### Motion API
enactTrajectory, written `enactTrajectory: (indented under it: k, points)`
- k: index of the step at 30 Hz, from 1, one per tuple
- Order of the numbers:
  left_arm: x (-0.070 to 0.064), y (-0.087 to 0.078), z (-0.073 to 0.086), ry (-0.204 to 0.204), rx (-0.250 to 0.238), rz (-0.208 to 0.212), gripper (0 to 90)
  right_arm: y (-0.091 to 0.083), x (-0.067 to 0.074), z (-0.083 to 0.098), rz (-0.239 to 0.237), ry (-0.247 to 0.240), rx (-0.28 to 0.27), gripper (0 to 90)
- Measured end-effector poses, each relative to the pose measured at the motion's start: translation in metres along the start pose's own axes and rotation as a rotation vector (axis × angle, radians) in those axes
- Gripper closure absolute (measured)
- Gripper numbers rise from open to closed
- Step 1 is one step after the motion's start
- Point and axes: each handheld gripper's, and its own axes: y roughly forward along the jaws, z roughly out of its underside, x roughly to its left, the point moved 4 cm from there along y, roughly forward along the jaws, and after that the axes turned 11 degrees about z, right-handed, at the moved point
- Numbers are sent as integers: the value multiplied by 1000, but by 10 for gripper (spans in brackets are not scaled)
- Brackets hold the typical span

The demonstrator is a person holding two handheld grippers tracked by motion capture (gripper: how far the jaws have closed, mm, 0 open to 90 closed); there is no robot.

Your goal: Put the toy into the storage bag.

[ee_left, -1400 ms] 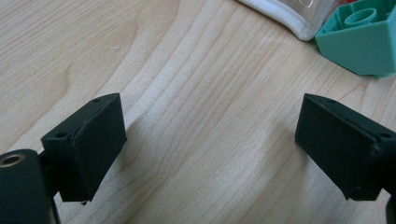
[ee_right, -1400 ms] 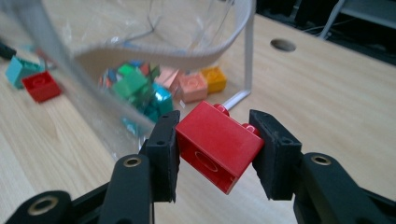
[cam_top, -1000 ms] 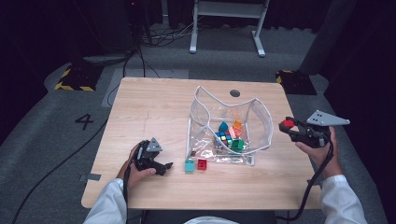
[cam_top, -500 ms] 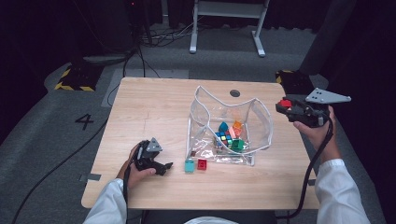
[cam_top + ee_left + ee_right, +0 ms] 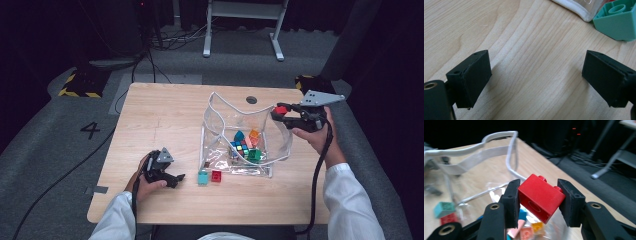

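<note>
The right gripper [image 5: 278, 113] hangs above the right side of the table [image 5: 165, 115], over the right rim of the clear bag [image 5: 220, 107], its jaws pinching a red brick [image 5: 541, 197] by two opposite sides — the brick sits tilted between the pads, studs pointing up and away. Below it, inside the bag, lie several small coloured pieces, among them a colour-tiled cube [image 5: 240, 148] and a green block [image 5: 254, 155]. The bag's white-edged mouth stands open and wavy, rising near the middle of the table towards the far edge, so its rim is the nearest thing to the carried brick.

The left gripper [image 5: 176, 178] rests near the front edge, left of centre, jaws spread wide over bare wood with nothing between them. Just beyond its tips, by the bag's front left corner, sit a teal brick [image 5: 202, 177] and a small red brick [image 5: 216, 175], side by side and close together.

The left half of the table and its far left corner are open wood — a dark round hole [image 5: 251, 100] marks the far edge behind the bag.
</note>
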Motion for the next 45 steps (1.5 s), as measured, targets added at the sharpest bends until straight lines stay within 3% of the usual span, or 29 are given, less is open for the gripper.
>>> enactTrajectory:
  k: [8, 16, 19, 22, 25, 28, 33, 35, 45]
  points:
    - [0, 0, 0, 0, -1, 0, 88, 21, 22, -8, -112, -139, 51, 553]
    - [0, 0, 0, -1, 0, 0, 88, 39, 31, -13, -139, -180, 134, 553]
    - [0, 0, 0, -1, -1, 0, 88, 45, 37, -15, -141, -216, 169, 553]
    - [0, 0, 0, 0, 0, 0, 88, 53, 43, -15, -148, -267, 220, 553]
    - [0, 0, 0, 0, -1, 0, 88, 62, 48, -11, -159, -307, 305, 553]
    - [0, 0, 0, 0, -1, 0, 88, 71, 49, -5, -146, -350, 374, 553]
    - [0, 0, 0, 0, 0, 0, 88, 78, 48, 5, -121, -349, 470, 553]
    - [0, 0, 0, 0, 0, 0, 88, 78, 47, 8, -116, -373, 495, 553]
    - [0, 0, 0, 0, 0, 0, 88, 67, 34, 22, -100, -372, 549, 552]
